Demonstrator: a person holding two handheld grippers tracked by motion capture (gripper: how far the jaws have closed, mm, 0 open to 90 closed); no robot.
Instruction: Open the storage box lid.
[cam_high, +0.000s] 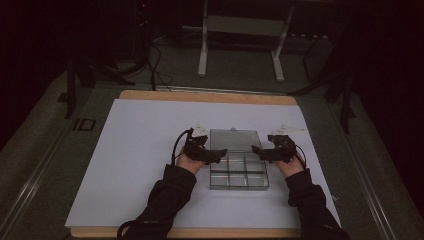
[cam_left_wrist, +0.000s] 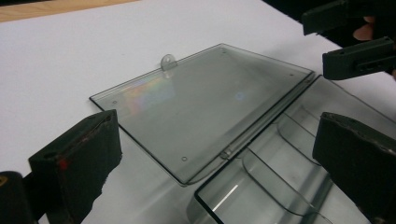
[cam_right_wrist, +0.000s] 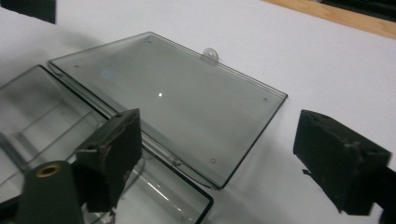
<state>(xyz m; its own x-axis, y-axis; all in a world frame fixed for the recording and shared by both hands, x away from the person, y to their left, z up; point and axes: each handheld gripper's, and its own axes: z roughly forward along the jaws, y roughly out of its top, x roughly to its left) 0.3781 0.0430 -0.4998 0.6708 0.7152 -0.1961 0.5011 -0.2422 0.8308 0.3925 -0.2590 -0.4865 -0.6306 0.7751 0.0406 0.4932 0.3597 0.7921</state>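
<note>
From above, a clear plastic compartment box (cam_high: 238, 172) lies open on the white sheet (cam_high: 130, 150) covering the worktop, its lid (cam_high: 235, 140) folded back flat on the far side and its divided tray nearer the person. The left tool (cam_high: 219, 154) comes in over the tray's left edge and the right tool (cam_high: 256, 151) over its right edge, both near the hinge line, each held in a hand with a dark sleeve behind it. Looking along the left tool (cam_left_wrist: 219, 154), its two black jaws stand wide apart with nothing pressed between them; the lid (cam_left_wrist: 205, 102) lies flat on the white sheet (cam_left_wrist: 70, 56) ahead, a small tab (cam_left_wrist: 168, 61) sticking up at its far edge, and the curved dividers of the tray (cam_left_wrist: 275, 172) sit just below on the right. The right tool (cam_left_wrist: 348, 42) shows in the upper right corner, also spread. Looking along the right tool (cam_right_wrist: 224, 158), its jaws are likewise wide open and empty, one over the tray (cam_right_wrist: 42, 121), the other over bare white sheet (cam_right_wrist: 327, 60) beside the lid (cam_right_wrist: 173, 98). Neither tool grips the box.
</note>
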